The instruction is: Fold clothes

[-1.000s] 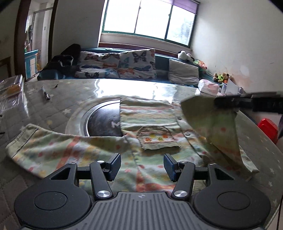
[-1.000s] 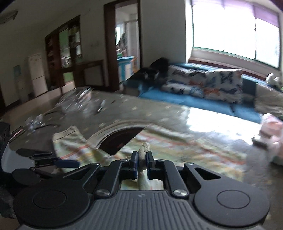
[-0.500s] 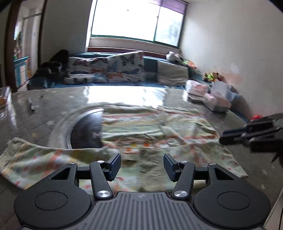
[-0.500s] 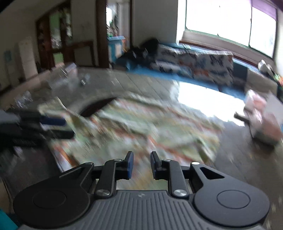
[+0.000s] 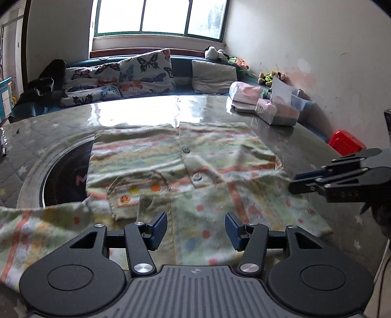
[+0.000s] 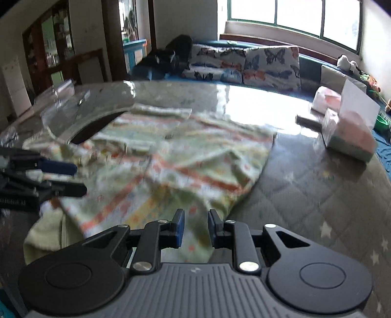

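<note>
A broad desk [image 5: 305, 137] with a quilted, star-printed cover under a glossy sheet fills both wrist views, with a cushioned window seat [image 5: 136, 73] running along the far wall under a bright window [image 5: 158, 17]. Spread across the middle of the desk lies the pastel patterned shirt [image 5: 195, 166], buttons up, its right side folded in over the front and its left sleeve [image 5: 36, 227] stretched out flat toward the near left edge. The shirt's left part overlaps a dark round inset [image 5: 66, 176] ringed in metal at the desk's centre. At the far right of the desk sit a tissue box [image 5: 277, 112] and a pink packet [image 5: 245, 94]. The left gripper [image 5: 196, 231] hovers at the shirt's near hem, its blue-padded jaws wide apart and gripping nothing. The right gripper [image 6: 195, 228] hangs over the shirt's near right corner, its jaws parted by a narrower gap, cloth visible between them but not pinched. Each gripper appears at the edge of the other's view. On the shirt's chest, a small pocket [image 5: 136, 186] carries coloured dots, with two grey buttons [image 5: 196, 176] beside it.
</note>
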Demonstrator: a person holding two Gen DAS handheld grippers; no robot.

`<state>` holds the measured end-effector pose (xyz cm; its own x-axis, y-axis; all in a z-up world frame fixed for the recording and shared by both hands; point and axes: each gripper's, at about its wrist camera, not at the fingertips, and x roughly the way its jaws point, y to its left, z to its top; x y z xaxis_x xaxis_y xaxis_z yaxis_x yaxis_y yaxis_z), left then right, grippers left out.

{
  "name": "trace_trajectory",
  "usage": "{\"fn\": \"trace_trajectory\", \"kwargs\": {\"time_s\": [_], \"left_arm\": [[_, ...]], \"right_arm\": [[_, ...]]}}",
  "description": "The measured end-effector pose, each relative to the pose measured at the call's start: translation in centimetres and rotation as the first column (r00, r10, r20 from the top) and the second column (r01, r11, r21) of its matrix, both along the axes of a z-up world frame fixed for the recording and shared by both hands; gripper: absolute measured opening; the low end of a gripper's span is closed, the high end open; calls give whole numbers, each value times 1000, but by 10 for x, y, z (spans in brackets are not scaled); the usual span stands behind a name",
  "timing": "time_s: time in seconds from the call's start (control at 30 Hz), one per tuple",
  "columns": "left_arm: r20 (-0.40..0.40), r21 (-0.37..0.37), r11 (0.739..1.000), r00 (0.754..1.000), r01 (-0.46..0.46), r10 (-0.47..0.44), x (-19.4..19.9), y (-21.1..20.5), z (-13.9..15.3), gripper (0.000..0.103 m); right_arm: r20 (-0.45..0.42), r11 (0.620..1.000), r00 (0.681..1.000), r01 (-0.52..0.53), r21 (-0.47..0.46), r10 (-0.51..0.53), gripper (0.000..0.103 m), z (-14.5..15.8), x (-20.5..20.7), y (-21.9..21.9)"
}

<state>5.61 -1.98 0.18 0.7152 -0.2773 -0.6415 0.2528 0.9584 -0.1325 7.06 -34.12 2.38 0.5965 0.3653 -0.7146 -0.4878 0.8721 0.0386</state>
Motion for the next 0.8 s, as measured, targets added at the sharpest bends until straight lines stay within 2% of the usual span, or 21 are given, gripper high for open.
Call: {"fn": "trace_trajectory", "kwargs": {"time_s": [0.23,0.43,0.67,0.8], "left_arm": [[-19,-15,1000,1000,-14,13,24,-3,-6,50],[-46,-6,998,997,-54,54,28,7,-16,47],[-35,-10,993,992,-122,121,12,32,-11,47],[-9,-3,980,980,-199,199,-1,55,-4,48]], "right_arm": [[-44,1000,999,4,4,-4,20,-20,23,3],[-5,999,999,-35,-19,35,22,-8,13,14],[5,992,992,-126,-5,126,22,-7,11,51],[-6,985,986,-164,-51,164,22,-19,11,70]]}}
